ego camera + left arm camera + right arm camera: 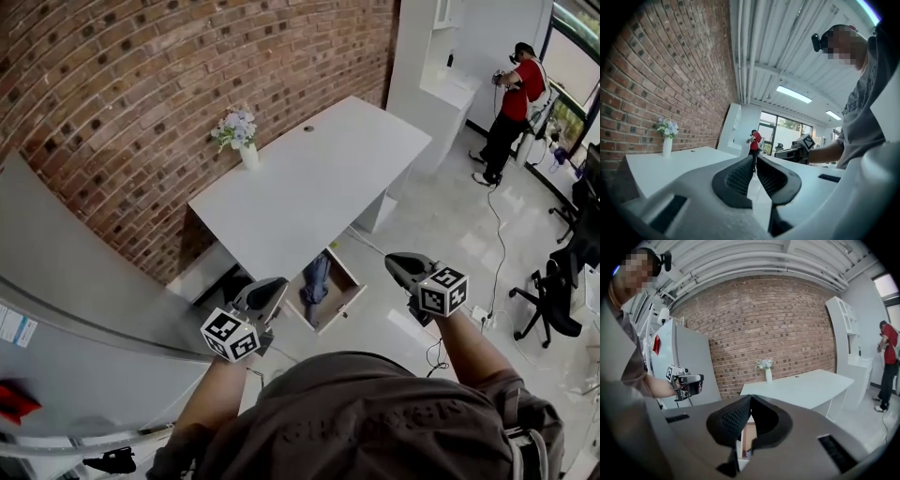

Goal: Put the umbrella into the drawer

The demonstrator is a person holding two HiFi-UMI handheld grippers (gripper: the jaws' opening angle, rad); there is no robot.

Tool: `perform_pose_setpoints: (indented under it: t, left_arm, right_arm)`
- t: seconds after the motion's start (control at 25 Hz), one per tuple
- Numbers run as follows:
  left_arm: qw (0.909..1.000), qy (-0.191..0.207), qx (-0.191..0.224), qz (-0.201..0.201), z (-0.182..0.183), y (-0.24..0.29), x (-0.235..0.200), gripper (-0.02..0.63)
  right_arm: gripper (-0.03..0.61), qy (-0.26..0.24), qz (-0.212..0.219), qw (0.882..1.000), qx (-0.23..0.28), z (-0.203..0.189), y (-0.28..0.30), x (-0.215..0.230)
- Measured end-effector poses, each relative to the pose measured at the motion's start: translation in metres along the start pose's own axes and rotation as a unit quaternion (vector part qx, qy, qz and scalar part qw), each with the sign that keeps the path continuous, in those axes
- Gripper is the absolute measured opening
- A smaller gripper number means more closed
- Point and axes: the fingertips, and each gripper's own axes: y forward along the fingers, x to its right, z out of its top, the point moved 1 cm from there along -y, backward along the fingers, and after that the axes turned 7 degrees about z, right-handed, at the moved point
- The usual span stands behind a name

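the step in hand is judged to be the end of the placing. a small wooden-lined drawer (355,285) is seen pulled out over the pale floor from under the near long edge of the white desk surface (309,178). a blue folded thing, taken to be the umbrella (317,278), is seen lying lengthwise inside it; it is too small for more to be told.

the left gripper (272,287) is held level in front of the person. its jaws are seen almost together in the left gripper view, and nothing is caught between the ribbed pads. the right gripper (401,263) is pointed slightly down. its tips are seen touching in the right gripper view, and nothing is held. both are well apart from the drawer.

a white vase of pale flowers (246,141) is stood at the far corner of the surface, by the brick wall.

if the drawer is to be shut, a push on its front panel towards the surface is called for next, and the umbrella must be kept clear of the drawer's rim.
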Motion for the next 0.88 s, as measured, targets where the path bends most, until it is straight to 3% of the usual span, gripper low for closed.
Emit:
perform_pose_setpoints:
  t: [0.28,0.88]
  left_arm:
    - [0.9999,0.009,0.012,-0.006,0.015,-0.012,0.010,0.006]
    - [0.9998,0.015,0.005,-0.010,0.019,-0.012,0.017,0.006]
  right_arm:
    - [-0.007,-0.019,0.009,0.999,0.026,0.015,0.003,-0.019]
    - [-0.008,-0.001,0.009,0.999,0.037,0.012,-0.004,-0.019]
